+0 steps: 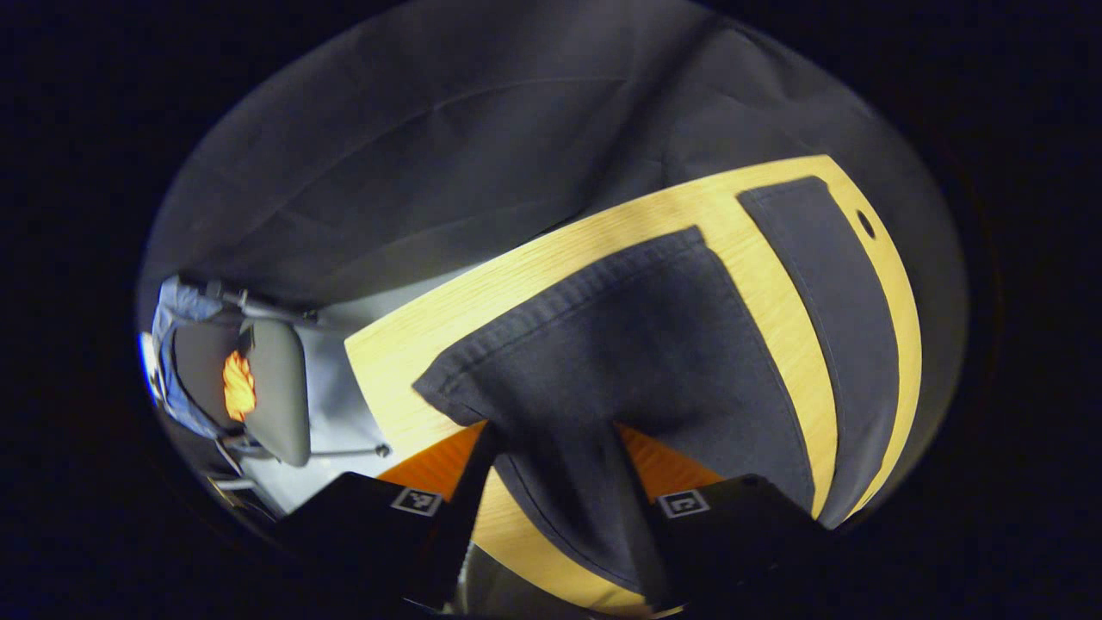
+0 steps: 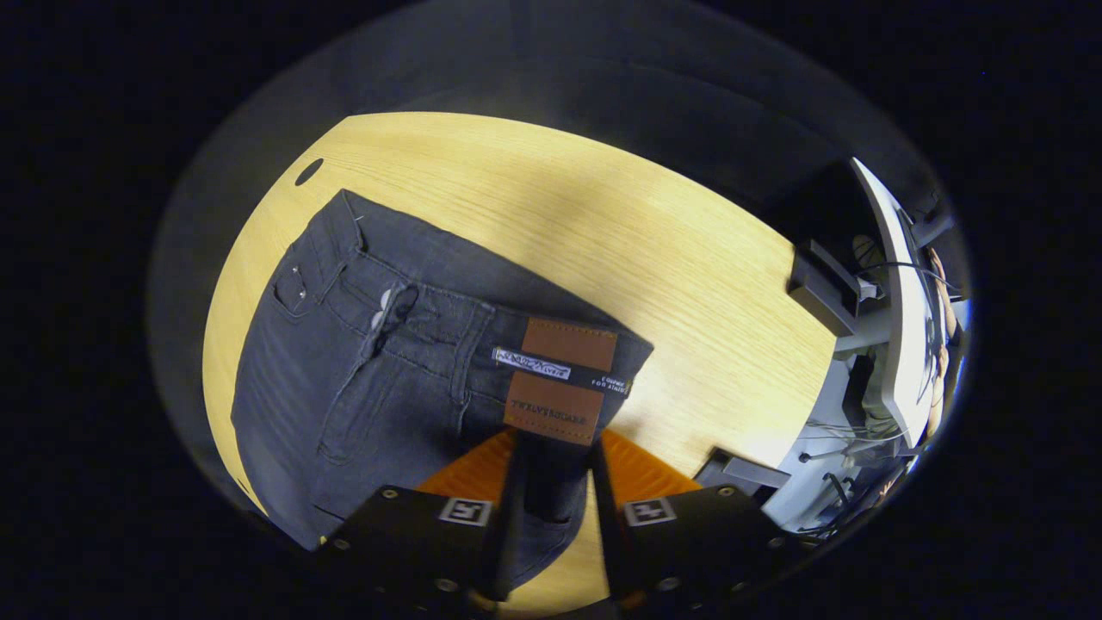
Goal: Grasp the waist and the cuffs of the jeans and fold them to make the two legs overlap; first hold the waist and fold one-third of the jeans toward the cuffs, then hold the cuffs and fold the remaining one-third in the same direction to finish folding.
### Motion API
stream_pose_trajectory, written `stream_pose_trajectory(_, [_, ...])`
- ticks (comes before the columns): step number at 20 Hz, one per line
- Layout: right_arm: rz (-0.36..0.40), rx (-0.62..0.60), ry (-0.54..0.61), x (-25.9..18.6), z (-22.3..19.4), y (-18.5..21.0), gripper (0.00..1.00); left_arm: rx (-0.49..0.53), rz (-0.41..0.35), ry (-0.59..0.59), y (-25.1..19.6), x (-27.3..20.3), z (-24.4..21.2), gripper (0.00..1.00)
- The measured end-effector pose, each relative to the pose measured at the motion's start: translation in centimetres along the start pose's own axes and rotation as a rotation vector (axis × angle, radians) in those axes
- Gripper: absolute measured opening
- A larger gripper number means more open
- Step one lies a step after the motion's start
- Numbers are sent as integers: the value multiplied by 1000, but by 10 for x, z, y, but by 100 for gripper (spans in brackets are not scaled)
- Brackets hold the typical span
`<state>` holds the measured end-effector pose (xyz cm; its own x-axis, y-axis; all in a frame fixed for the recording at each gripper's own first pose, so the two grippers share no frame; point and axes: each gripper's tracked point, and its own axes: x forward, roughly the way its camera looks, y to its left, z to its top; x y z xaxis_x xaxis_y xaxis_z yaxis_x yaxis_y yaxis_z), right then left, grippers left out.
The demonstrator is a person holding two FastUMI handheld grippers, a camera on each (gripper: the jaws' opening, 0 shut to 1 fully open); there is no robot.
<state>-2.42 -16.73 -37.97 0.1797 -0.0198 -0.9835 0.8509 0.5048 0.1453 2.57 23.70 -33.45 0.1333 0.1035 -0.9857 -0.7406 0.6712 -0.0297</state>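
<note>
Left gripper (image 1: 551,482): seen at the bottom of the left gripper view, its two fingers (image 1: 469,482) closed on a cuff end of the jeans (image 1: 654,344), dark cloth pinched between them and raised off the bench (image 1: 775,284).
Right gripper (image 2: 555,491): at the bottom of the right gripper view, its fingers (image 2: 508,508) closed on the waistband of the jeans (image 2: 344,379), just below the brown patch (image 2: 560,379).
Jeans, left gripper view: dark denim; one leg rises from the bench to the fingers, its hem forming a stitched edge up and to the left; the other leg (image 1: 835,327) lies flat beside it as a long dark strip, a band of bare wood between the two.
Jeans, right gripper view: the waist end lies on the bench with the front up, showing a button fly, a pocket with rivets and the waistband; the part at the patch is lifted toward the fingers.
Bench: pale yellow wood with a small round hole (image 2: 308,170) near its far corner.
Chair (image 1: 275,387): grey, standing on the floor left of the bench in the left gripper view.
Monitor (image 2: 895,301): seen edge-on at the right of the right gripper view, with cables near it.
</note>
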Motion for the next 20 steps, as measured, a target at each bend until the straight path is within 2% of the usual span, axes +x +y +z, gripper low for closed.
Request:
stream_pose_trajectory(3, [136,39,12,2,3,9,24,-34,-52,-38,-1,3,9,16])
stream_pose_trajectory(5, [234,161,53,1,0,14,12,-68,-118,-29,-4,1,9,2])
stream_pose_trajectory(7, [329,244,83,-3,-1,15,12,-95,-168,-40,-1,-4,11,2])
stream_pose_trajectory(10, [418,311,28,-16,5,23,12,-138,-265,-83,-6,-25,22,1])
stream_pose_trajectory(14, [486,325,-15,-42,10,36,12,-168,-386,-109,-34,-55,41,1])
stream_pose_trajectory(18, [575,366,-31,-71,18,57,12,-129,-478,-143,-59,-83,63,1])
stream_pose_trajectory(20, [583,346,-47,-79,19,65,12,-103,-506,-162,-71,-92,76,1])
